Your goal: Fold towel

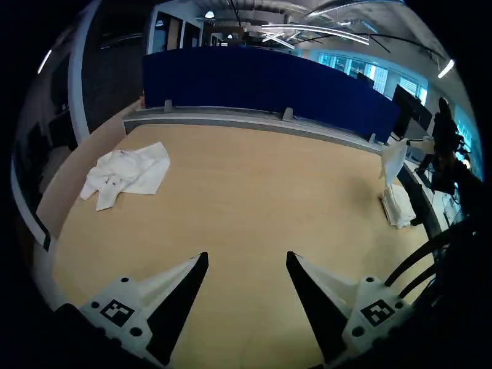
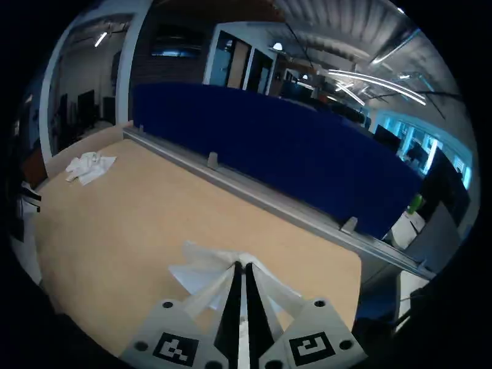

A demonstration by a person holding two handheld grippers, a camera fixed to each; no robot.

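On wooden desk [image 1: 246, 184], before blue partition [image 1: 264, 80]: crumpled white towel [image 1: 126, 172] at far left corner; second white towel [image 2: 203, 270] near right edge, pinched between closed fingers of right gripper [image 2: 242, 265]; left gripper [image 1: 246, 255] spread wide, grasping nothing, above bare desktop.

One table [image 1: 258, 184] carries white towels at two spots: one crumpled towel [image 1: 126, 174] at the far left, and one heap [image 1: 398, 206] at the right edge with one lifted piece [image 1: 393, 161] above it. Whether heap and piece are one towel or two, I cannot tell. There are two grippers, the left gripper [image 1: 246, 258] and the right gripper [image 2: 242, 265], with two fingers [image 1: 184, 289] each. One blue partition [image 1: 264, 83] stands behind.
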